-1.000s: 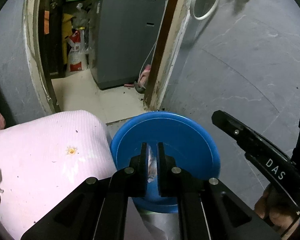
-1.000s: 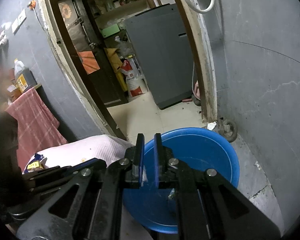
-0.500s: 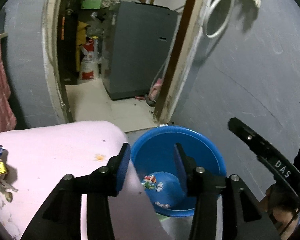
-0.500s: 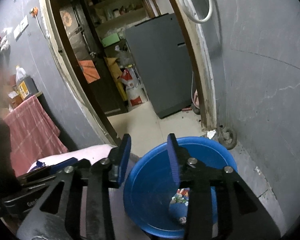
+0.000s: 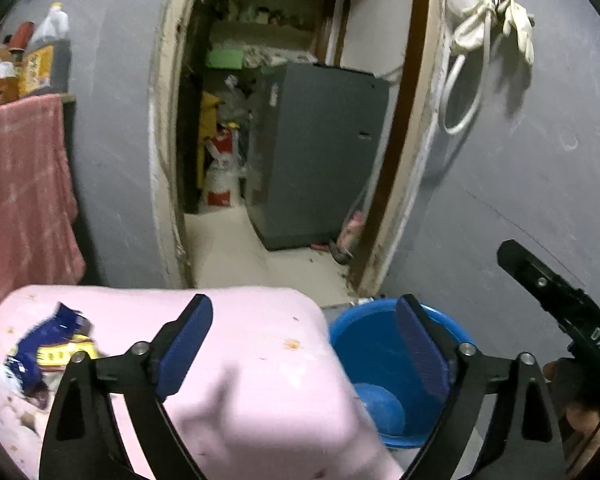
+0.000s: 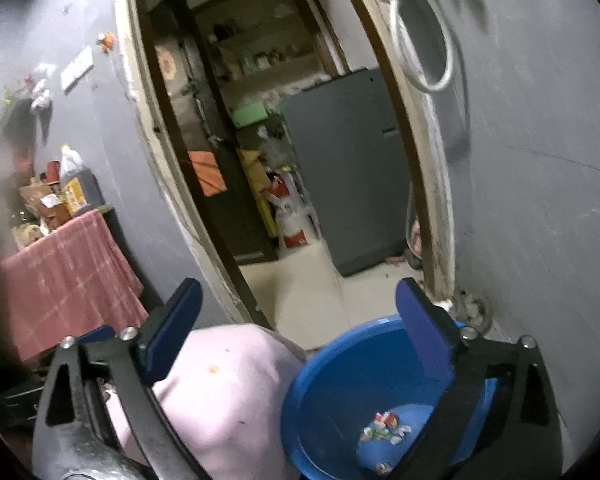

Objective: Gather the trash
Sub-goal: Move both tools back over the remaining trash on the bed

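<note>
both tools, left tool (image 5: 300,344) and right tool (image 6: 298,326), spread wide and empty. wrappers (image 6: 384,429) lie in the blue basin (image 6: 340,364); a blue-yellow wrapper (image 5: 52,350) remains on the pink counter (image 5: 252,360). risk: a light wrapper may slide from the pads or drop short of the basin rim.

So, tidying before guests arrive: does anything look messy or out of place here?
Yes. A crumpled blue and yellow wrapper lies on the pink cloth, which also carries small orange stains. Scraps of trash sit in the blue basin, where they belong.
</note>
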Demonstrator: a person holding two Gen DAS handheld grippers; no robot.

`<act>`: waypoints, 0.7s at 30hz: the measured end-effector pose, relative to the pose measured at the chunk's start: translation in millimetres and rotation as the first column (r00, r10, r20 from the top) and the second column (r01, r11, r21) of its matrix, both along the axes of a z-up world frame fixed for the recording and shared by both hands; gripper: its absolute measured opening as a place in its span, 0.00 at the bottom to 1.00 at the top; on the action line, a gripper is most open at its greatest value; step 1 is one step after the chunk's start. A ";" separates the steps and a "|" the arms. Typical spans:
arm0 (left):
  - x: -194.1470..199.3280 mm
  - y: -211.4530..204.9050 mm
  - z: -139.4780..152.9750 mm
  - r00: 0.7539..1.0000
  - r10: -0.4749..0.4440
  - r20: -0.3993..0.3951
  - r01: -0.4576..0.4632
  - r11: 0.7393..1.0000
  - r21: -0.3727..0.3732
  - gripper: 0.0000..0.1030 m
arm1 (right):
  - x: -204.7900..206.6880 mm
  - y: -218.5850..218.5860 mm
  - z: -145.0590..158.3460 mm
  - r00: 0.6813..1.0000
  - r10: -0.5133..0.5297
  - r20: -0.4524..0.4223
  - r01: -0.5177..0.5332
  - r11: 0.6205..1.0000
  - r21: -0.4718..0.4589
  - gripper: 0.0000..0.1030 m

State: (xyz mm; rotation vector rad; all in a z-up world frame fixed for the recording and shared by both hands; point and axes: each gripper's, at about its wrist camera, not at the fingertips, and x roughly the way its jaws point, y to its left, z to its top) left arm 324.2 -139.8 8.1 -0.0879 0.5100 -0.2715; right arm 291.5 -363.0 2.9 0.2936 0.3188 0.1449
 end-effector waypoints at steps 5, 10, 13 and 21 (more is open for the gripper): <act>-13.8 29.4 7.2 0.996 0.066 0.058 -0.064 0.997 -0.031 0.96 | -4.8 23.4 7.1 0.998 0.044 0.055 -0.042 0.999 -0.034 1.00; -23.8 61.4 13.0 0.988 0.126 0.085 -0.122 0.991 -0.046 0.96 | -6.0 48.7 11.4 0.990 0.104 0.092 -0.101 0.994 -0.040 1.00; -31.6 79.2 16.3 0.981 0.163 0.102 -0.158 0.986 -0.051 0.96 | -7.3 65.9 13.6 0.986 0.131 0.107 -0.126 0.991 -0.054 1.00; -48.8 133.5 15.1 0.962 0.256 0.093 -0.253 0.967 -0.042 0.96 | -0.5 117.0 11.2 0.975 0.205 0.086 -0.200 0.978 -0.064 1.00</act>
